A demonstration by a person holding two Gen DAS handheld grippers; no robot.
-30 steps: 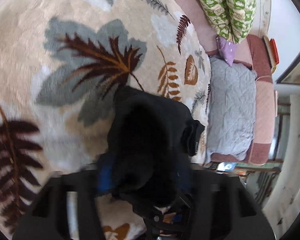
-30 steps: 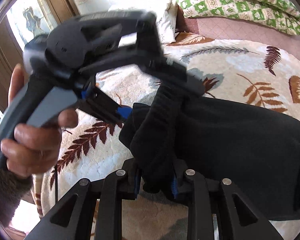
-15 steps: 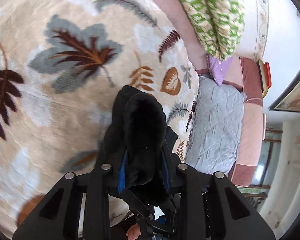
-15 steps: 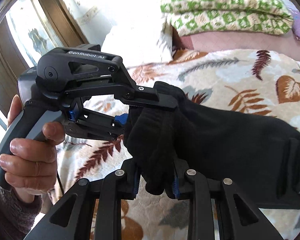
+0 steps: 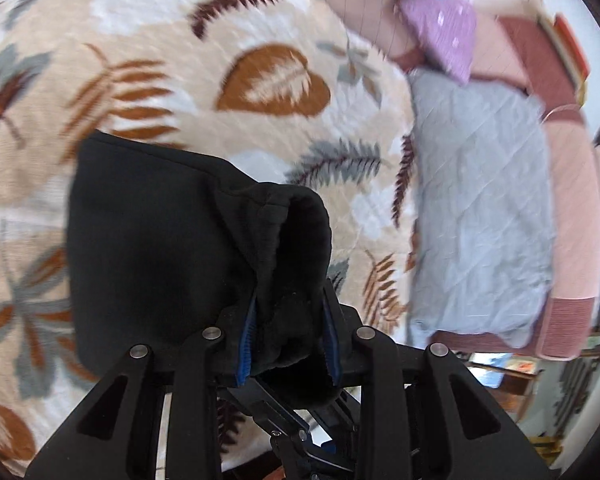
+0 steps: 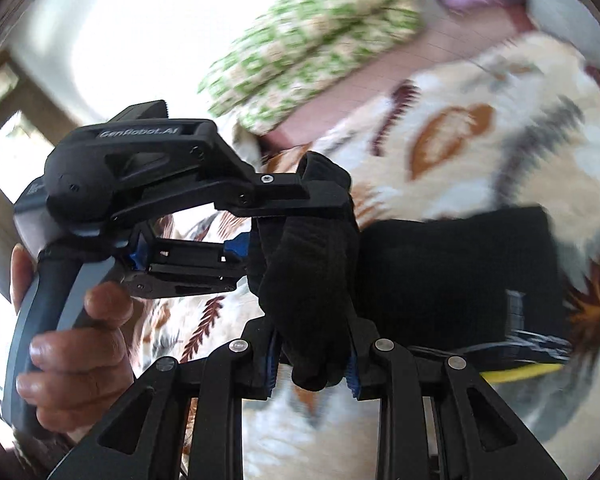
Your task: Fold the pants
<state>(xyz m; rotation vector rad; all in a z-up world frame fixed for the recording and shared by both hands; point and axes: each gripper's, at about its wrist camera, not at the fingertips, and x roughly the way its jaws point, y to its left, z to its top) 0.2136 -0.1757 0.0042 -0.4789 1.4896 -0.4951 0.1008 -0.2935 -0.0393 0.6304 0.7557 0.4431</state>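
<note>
Pants (image 5: 148,240) are lying black on the leafy blanket (image 5: 260,40), spreading leftward from your left gripper (image 5: 288,340), which is clamping their bunched edge. Your right gripper (image 6: 310,364) is pinching the same edge; the rest is stretching rightward.

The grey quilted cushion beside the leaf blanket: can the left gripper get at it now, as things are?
Probably not yet. The left gripper has its jaws shut on a bunched edge of the black pants, so it is occupied. The grey cushion itself lies uncovered; nothing rests on it.
</note>
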